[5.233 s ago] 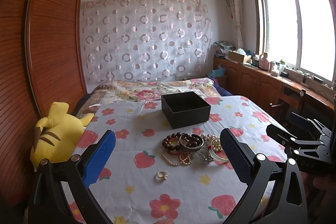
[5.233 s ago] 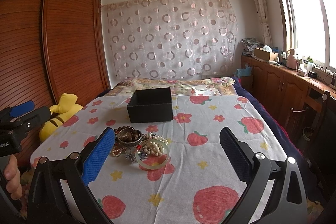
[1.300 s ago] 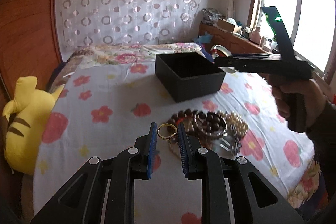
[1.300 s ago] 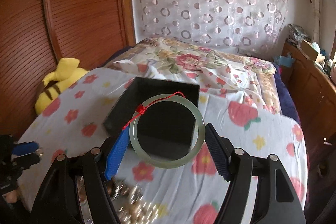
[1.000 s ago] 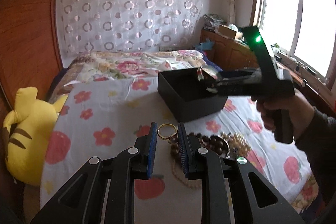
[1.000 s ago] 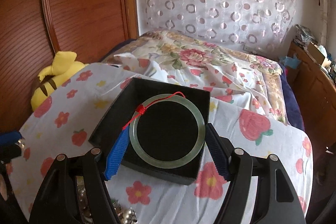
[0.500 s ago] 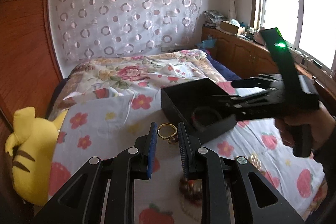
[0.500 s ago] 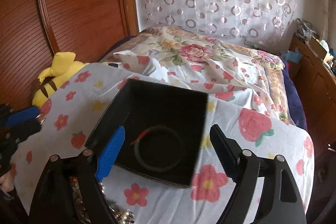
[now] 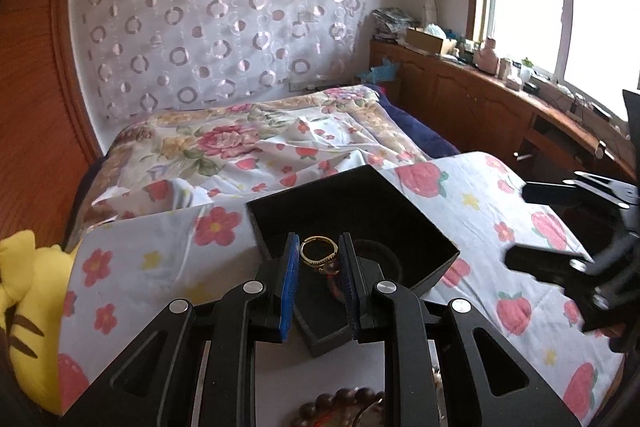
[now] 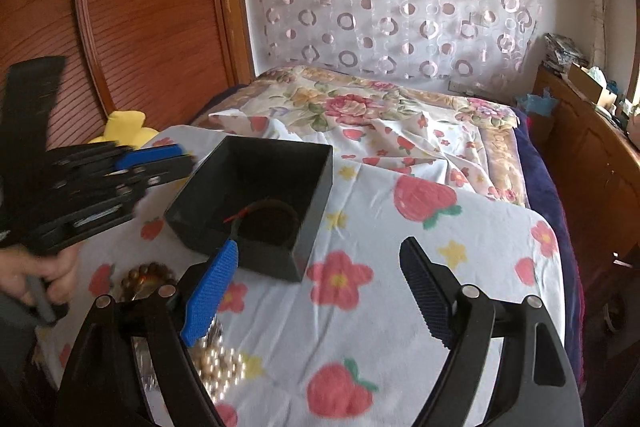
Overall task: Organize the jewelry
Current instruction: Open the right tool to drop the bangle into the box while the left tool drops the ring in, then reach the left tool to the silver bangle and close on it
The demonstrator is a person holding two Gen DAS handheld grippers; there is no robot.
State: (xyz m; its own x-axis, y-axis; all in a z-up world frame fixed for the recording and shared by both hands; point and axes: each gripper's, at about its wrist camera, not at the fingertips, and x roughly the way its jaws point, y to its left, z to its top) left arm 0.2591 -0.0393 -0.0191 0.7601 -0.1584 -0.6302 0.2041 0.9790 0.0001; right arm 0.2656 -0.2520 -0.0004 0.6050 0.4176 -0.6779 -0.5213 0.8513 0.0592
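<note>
over the bed (image 9: 132,267), left gripper (image 9: 319,255) pinches gold ring (image 9: 318,253).

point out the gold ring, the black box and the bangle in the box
gold ring (image 9: 317,253): left wrist view, lower band, between the left gripper's fingers.
black box (image 10: 316,187): right wrist view, outer right wall.
bangle (image 10: 297,218): right wrist view, right arc, lying on the box floor.

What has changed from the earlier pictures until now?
The right gripper released the green bangle into the black box and drew back, open. The left gripper picked up the gold ring and carried it over the box. The bead pile stayed.
</note>
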